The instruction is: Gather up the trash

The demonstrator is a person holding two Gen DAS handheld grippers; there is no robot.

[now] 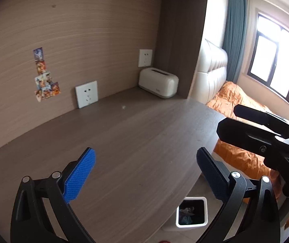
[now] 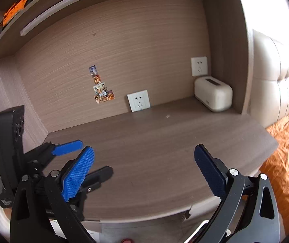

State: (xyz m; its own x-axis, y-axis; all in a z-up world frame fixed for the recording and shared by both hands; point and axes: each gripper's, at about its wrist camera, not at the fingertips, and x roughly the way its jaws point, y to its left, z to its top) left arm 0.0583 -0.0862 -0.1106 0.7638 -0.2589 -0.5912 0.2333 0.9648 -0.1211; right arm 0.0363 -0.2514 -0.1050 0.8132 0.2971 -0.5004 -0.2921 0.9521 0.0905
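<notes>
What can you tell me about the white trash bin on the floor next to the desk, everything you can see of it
The trash bin is a small white container with a squarish, round-cornered rim, plastic by the look of it. It stands upright on the pale floor, below the curved front edge of the desk, which hides its near side. It is open, with no lid visible. The inside looks dark, perhaps a liner, and holds crumpled bluish-grey trash. Neither gripper touches it.

Both wrist views above the desk [image 1: 136,133], facing its back panel (shared: toaster [image 2: 213,96], sockets)
</notes>
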